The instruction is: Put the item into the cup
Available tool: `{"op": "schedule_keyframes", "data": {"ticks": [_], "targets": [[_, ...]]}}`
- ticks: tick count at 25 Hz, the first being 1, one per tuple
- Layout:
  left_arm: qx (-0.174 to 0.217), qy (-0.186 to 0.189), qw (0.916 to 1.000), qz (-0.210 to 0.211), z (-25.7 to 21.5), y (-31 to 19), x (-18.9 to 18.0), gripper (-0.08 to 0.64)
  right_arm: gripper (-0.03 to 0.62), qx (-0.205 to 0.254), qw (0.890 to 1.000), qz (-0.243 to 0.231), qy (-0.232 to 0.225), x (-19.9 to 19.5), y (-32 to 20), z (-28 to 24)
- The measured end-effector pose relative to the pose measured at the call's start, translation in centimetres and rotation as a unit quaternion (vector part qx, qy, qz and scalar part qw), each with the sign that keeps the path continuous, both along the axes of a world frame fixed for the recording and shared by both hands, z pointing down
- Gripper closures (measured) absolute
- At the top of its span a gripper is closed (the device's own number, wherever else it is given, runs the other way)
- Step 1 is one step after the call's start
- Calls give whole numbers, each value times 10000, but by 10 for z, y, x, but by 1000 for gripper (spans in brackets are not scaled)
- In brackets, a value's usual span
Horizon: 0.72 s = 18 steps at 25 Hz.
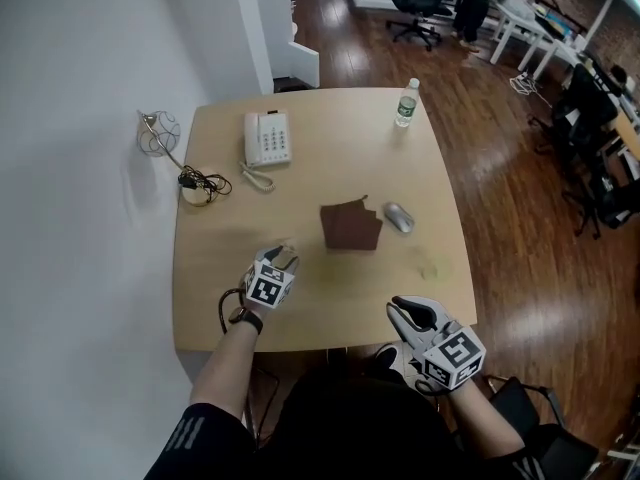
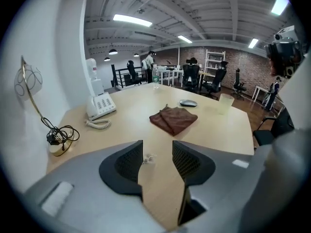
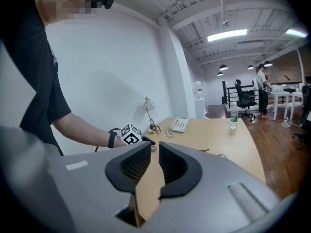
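A tiny white item (image 2: 148,158) lies on the tan table (image 1: 330,173), between the tips of my left gripper (image 2: 158,152). That gripper (image 1: 285,260) is open, with its jaws on either side of the item and not closed on it. The pale translucent cup (image 2: 225,102) stands further off near the table's right edge, faint in the head view (image 1: 432,264). My right gripper (image 1: 405,313) hovers over the near right edge of the table. Its jaws (image 3: 155,152) stand a little apart and hold nothing. It looks across at the left gripper's marker cube (image 3: 130,134).
A folded brown cloth (image 1: 351,226) and a grey mouse (image 1: 399,217) lie mid-table. A white phone (image 1: 267,138), a wire lamp (image 1: 158,133) with its coiled cable (image 1: 200,181) and a water bottle (image 1: 405,103) stand at the far side. Office chairs and desks lie beyond.
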<state>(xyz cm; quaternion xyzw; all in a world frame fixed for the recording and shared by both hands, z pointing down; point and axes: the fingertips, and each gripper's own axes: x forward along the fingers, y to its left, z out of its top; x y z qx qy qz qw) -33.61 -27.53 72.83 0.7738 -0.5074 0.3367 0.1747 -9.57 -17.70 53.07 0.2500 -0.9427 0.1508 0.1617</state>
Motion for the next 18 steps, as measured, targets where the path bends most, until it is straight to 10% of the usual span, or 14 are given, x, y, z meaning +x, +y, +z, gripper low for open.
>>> {"op": "schedule_keyframes", "data": {"ticks": [18], "targets": [[-777, -559, 9954, -75, 74, -31, -26, 549, 532, -431, 9989, 157, -3, 7, -21, 26]]}}
